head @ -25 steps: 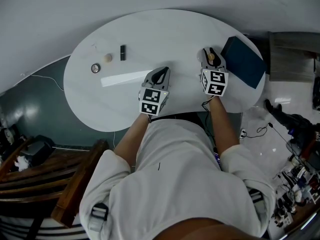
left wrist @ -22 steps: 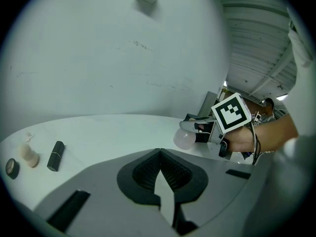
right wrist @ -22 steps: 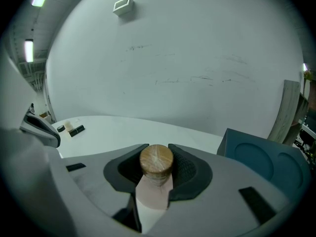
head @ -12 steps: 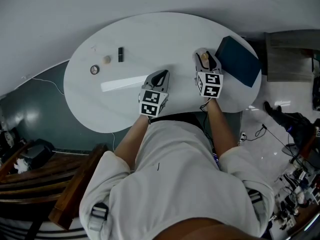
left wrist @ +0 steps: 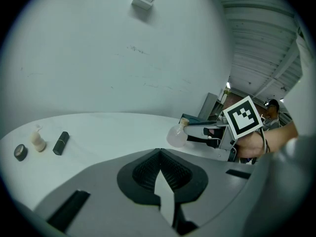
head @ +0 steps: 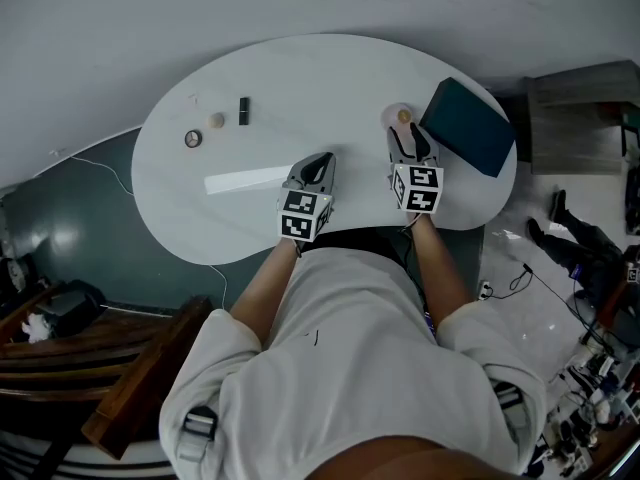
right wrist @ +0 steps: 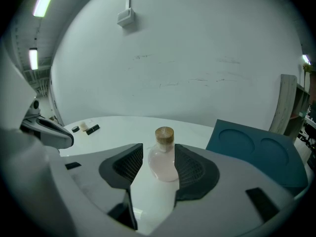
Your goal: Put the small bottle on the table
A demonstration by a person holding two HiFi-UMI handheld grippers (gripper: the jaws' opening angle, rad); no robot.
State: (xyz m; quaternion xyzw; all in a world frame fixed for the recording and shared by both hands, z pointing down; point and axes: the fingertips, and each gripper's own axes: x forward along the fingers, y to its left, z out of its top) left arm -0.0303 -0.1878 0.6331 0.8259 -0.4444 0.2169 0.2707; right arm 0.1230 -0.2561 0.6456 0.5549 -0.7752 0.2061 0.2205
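Observation:
The small bottle (right wrist: 163, 159), round, pale pink with a cork stopper, stands upright on the white oval table (head: 300, 78). It sits between the fingers of my right gripper (right wrist: 159, 151), whose jaws are opening; a gap shows beside the bottle and the pads do not squeeze it. In the head view the bottle (head: 402, 117) is just beyond the right gripper (head: 405, 135), at the table's right. My left gripper (head: 320, 160) rests near the front edge at the middle, shut with nothing in it. The left gripper view shows its tips (left wrist: 159, 152) meeting and the bottle (left wrist: 176, 135) off to the right.
A dark teal tray (head: 467, 126) with round recesses lies just right of the bottle. At the far left of the table are a black tube (head: 244, 110), a small beige bottle (head: 216, 121) and a round cap (head: 193, 138). A white strip (head: 248, 180) lies left of the left gripper.
The right gripper has shifted a little left, away from the teal tray, and its jaws have spread from the bottle. The left gripper has hardly moved.

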